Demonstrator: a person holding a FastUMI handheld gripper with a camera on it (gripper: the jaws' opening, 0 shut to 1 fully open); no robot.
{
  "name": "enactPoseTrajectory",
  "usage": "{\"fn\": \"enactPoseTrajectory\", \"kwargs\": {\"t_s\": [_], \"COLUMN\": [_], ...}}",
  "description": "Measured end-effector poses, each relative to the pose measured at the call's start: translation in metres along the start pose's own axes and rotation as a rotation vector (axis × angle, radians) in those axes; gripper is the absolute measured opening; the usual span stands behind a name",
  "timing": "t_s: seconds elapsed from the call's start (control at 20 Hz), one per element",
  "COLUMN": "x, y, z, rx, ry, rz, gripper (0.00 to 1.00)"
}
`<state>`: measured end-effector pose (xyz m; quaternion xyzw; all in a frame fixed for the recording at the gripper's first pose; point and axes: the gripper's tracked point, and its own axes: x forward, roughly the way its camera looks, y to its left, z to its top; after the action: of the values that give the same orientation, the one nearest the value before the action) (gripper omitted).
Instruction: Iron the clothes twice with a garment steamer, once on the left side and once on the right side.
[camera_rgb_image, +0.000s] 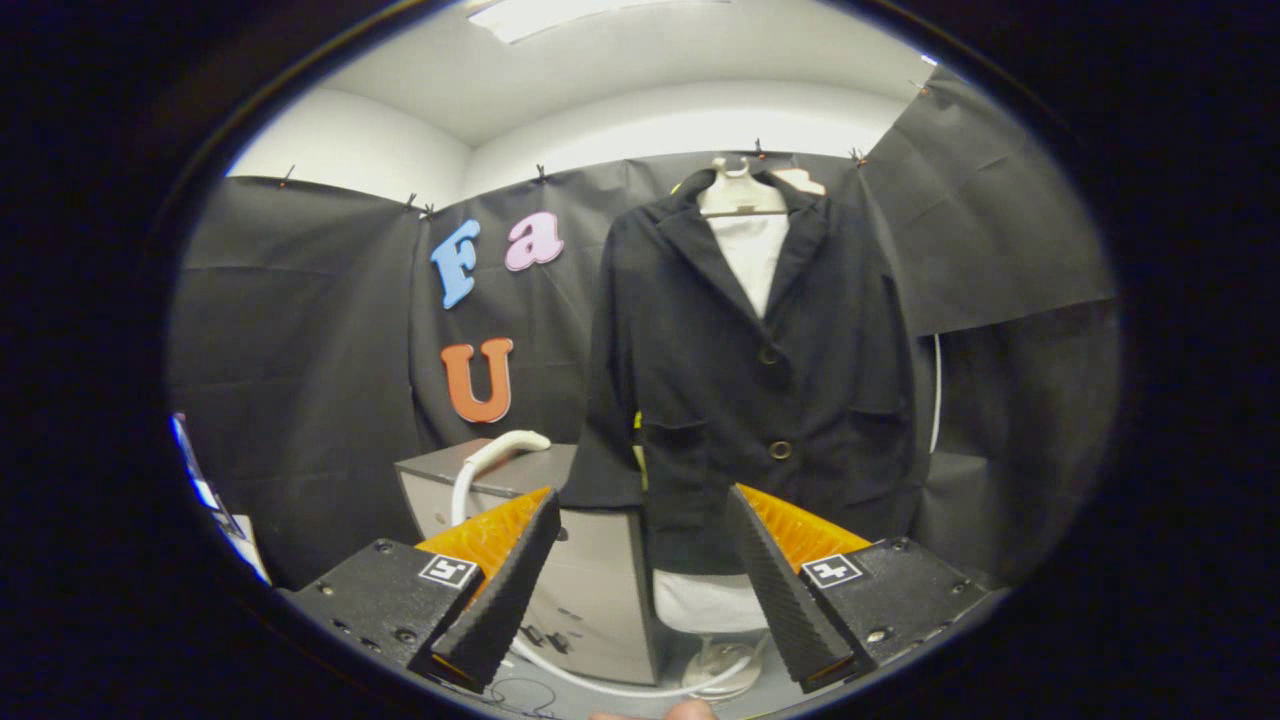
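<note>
Jacket (760, 370), dark, buttoned, hung on a pale mannequin torso (748, 245) against the black cloth wall (300, 350); it sits straight ahead of my tongs (640, 530) and well beyond their tips. Two buttons show down its front, a flap pocket on either side. I see the mannequin's white body at the collar opening and again below the hem, where it narrows to a stand with a round base (722, 665).

Cabinet (560, 560), grey, box-shaped, just to the left of the jacket and lower. The jacket's sleeve hangs over its right corner. My left finger covers part of its front.

Tongs, held level and pointing forward at the jacket's lower half. Fingers (500, 590) spread wide, released, nothing between them but open air; the jacket's hem and the mannequin's lower body show through the gap.

Garment steamer: I make out a white curved handle (500, 445) resting on top of the cabinet, and a white hose (600, 685) looping along the floor below toward the stand. How the two join is hidden behind my left finger, and I cannot make out the steamer's head.

Fingertip of a person's hand (690, 710), cut off, at the very bottom between the fingers.
</note>
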<state>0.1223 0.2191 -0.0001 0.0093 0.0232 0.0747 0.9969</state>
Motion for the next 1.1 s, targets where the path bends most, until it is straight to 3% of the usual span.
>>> {"fn": "enactPoseTrajectory", "kwargs": {"t_s": [0.4, 0.85, 1.05, 1.1], "x": [0.101, 0.247, 0.318, 0.334], "y": [0.122, 0.221, 0.251, 0.251], "z": [0.000, -0.034, -0.058, -0.067], "rx": [0.043, 0.035, 0.005, -0.021], "ry": [0.144, 0.318, 0.418, 0.452], "rz": [0.110, 0.232, 0.234, 0.203], "gripper": [1.00, 1.00, 1.00, 1.00]}}
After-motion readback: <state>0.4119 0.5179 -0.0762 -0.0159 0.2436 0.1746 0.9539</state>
